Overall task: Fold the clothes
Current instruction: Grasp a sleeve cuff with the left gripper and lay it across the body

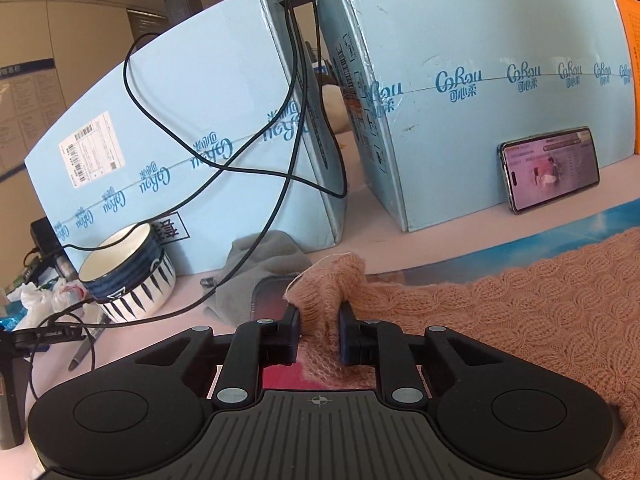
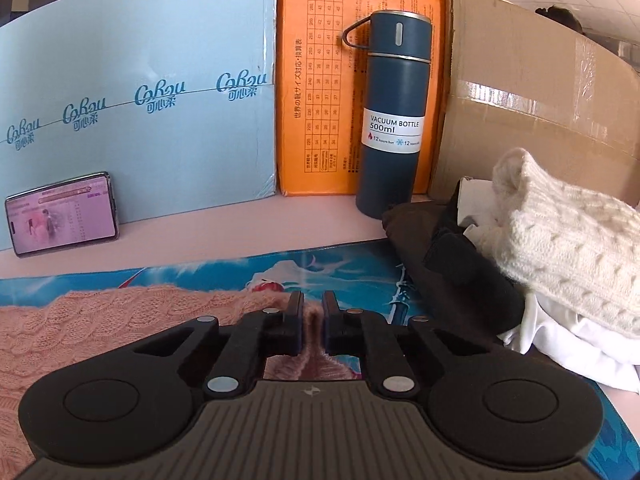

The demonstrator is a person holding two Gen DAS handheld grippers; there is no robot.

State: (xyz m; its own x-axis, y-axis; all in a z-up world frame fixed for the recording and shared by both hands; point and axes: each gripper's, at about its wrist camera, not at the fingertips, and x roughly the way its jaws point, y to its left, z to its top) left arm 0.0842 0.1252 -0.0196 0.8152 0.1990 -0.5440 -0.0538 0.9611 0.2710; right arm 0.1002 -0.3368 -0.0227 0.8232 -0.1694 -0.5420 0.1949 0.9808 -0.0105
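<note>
Sweater: the pink cable-knit sweater (image 1: 540,312) lies spread on the blue printed mat (image 2: 352,264) on the tabletop, in front of the pale blue boxes (image 1: 480,60).
Left gripper (image 1: 319,326): jaws pinch a bunched corner of the knit, raised off the mat.
Right gripper (image 2: 312,324): jaws pressed on a thin edge of the knit, near the dark and white clothes pile (image 2: 560,240).
Handling: likely light, limp, stretchy; the loose knit may snag.
Hold: I judge corners or hems best, kept taut between both grippers.

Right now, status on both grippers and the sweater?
Left gripper shut on pink sweater. Right gripper shut on sweater too. Bottle, clothes pile nearby, clear.
</note>
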